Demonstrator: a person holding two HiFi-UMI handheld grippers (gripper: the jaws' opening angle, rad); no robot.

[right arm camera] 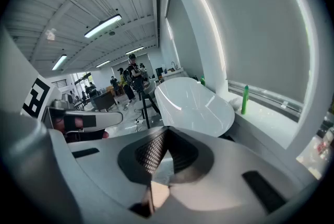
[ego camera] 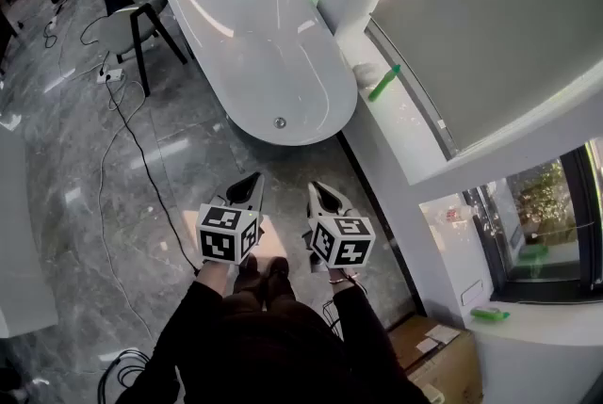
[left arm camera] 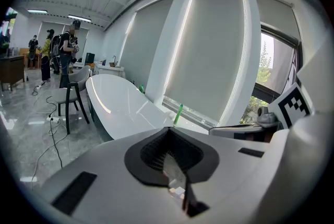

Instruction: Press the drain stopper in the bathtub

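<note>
I've got both grippers low over the grey floor, well short of the bathtub. The left gripper has its jaws pressed together on nothing, and the right gripper reads the same (its pads meet at the tip). The drain stopper sits in the tub's near end, apart from both tips; whether it is up or down I can't make out. A green bottle lies on the window ledge beside the tub.
</note>
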